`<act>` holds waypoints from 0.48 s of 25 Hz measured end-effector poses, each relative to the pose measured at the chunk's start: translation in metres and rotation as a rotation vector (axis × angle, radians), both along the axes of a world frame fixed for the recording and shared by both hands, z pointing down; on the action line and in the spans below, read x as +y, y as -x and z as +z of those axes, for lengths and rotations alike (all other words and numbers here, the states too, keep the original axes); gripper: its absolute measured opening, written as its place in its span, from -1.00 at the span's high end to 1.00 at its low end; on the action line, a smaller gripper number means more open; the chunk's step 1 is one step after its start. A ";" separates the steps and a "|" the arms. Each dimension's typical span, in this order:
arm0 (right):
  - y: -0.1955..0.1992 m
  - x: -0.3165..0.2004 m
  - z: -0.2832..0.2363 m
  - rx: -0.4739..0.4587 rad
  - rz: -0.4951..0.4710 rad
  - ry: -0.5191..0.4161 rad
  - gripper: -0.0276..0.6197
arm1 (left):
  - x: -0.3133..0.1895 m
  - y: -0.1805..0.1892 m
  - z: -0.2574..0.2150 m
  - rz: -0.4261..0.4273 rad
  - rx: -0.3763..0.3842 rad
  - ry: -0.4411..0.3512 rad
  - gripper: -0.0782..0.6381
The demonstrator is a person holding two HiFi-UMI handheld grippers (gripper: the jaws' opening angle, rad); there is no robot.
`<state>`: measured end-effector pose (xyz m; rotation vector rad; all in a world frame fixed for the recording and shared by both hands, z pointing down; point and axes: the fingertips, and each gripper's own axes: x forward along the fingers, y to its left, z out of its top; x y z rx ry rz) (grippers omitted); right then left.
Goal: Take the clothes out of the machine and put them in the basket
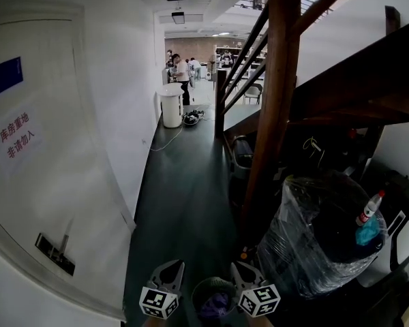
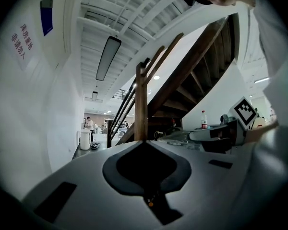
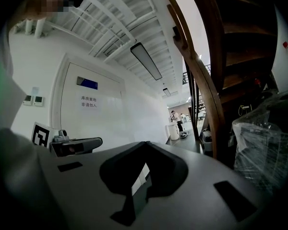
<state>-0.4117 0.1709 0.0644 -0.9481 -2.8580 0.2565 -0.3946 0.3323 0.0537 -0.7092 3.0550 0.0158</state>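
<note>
Purple clothes (image 1: 215, 306) lie in the near basket (image 1: 210, 282), so unloading looks done; left gripper (image 1: 170, 270) and right gripper (image 1: 243, 270) pressed together, empty.

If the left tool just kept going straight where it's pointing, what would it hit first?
Probably the wooden stair post: in the left gripper view it stands right above the tip of the left tool. Depth is unclear, so the tool might instead pass beside it.
</note>
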 end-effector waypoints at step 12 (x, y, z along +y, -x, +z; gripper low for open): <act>0.015 -0.001 -0.005 -0.003 0.020 0.010 0.90 | 0.008 0.018 -0.012 -0.016 -0.026 -0.027 0.72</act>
